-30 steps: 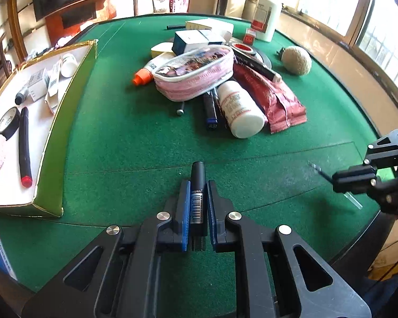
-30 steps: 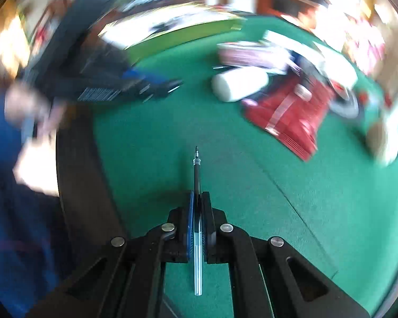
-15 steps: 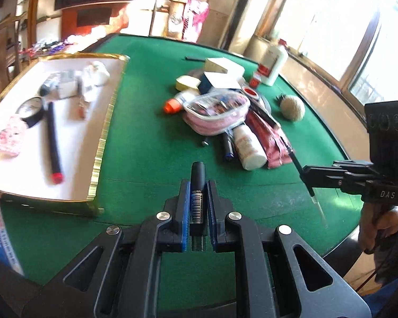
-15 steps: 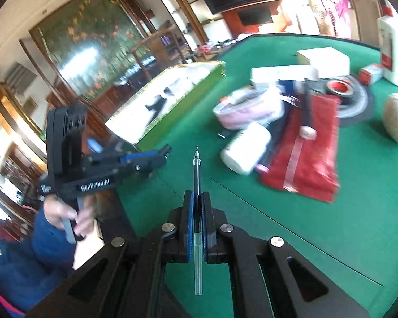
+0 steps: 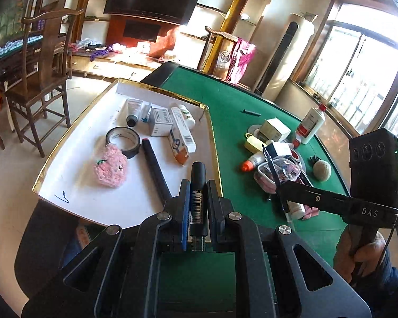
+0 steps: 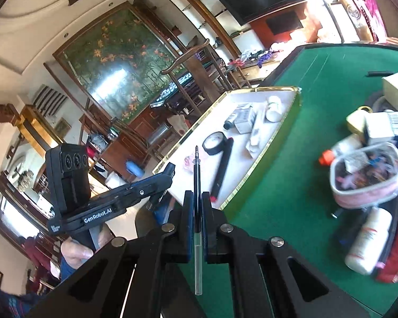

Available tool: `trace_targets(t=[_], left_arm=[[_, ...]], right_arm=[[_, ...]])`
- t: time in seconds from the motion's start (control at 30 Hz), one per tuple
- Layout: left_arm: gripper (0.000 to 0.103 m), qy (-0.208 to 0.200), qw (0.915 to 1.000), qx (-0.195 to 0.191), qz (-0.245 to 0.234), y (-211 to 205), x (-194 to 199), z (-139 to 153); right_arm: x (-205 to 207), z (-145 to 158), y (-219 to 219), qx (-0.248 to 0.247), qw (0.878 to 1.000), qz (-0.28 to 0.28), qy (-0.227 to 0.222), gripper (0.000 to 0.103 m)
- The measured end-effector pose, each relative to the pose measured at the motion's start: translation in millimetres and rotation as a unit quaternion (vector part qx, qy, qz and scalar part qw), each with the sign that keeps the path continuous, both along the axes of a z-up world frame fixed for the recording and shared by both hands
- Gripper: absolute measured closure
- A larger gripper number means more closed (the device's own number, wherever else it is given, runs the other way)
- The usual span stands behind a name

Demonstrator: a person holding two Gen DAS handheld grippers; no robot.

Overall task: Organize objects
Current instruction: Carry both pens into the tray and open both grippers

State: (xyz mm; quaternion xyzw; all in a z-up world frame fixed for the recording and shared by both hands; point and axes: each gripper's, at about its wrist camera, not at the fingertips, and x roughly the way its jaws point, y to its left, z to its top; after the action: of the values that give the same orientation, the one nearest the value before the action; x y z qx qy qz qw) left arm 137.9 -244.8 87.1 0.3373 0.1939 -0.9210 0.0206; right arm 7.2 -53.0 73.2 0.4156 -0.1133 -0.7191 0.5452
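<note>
My left gripper (image 5: 197, 185) is shut on a black marker barrel (image 5: 197, 198) with a barcode label, held above the near right corner of the white gold-rimmed tray (image 5: 79, 143). My right gripper (image 6: 197, 198) is shut on a thin pen refill (image 6: 197, 180), black in front and clear at the back, held in the air pointing toward the tray (image 6: 252, 180). The right gripper also shows in the left wrist view (image 5: 277, 185), over the green table. The left gripper shows in the right wrist view (image 6: 169, 169).
The tray holds a tape roll (image 5: 123, 141), a pink fuzzy pouch (image 5: 110, 168), a long black marker (image 5: 155, 169), boxes and tubes. A pile on the green table (image 5: 230, 111) includes a pink-trimmed clear pouch (image 6: 366, 175), white bottles, boxes and a red packet. A wooden chair (image 5: 37, 84) stands left.
Both grippers have risen and swung left toward the tray, each still holding its item. The tray now fills more of both views.
</note>
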Motion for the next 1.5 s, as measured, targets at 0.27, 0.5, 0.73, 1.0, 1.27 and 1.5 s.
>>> trace_targets(t=[0.27,0.5,0.73,1.0,1.27,1.5], left_arm=[[0.092,-0.026,0.9984,0.040,0.032,-35,-21,-25],[0.092,-0.057,0.9973,0.024,0.038,-33,-37,-44],[0.092,-0.093,0.9942,0.006,0.053,-35,-51,-59],[0.092,-0.102,0.9930,0.004,0.059,-38,-55,-67],[0.092,-0.107,0.9921,0.000,0.065,-39,-58,-69],[0.092,-0.122,0.9895,0.006,0.076,-40,-66,-71]], right_arm=[[-17,-17,-53,0.012,0.999,-0.028,-0.035,0.101],[-25,-42,-76,0.060,0.997,-0.034,-0.044,0.101],[-31,-51,-92,0.111,0.993,-0.045,-0.023,0.101],[-33,-56,-103,0.123,0.991,-0.052,-0.026,0.101],[-41,-53,-118,0.137,0.988,-0.067,-0.019,0.101],[-53,-54,-130,0.168,0.982,-0.089,-0.012,0.100]])
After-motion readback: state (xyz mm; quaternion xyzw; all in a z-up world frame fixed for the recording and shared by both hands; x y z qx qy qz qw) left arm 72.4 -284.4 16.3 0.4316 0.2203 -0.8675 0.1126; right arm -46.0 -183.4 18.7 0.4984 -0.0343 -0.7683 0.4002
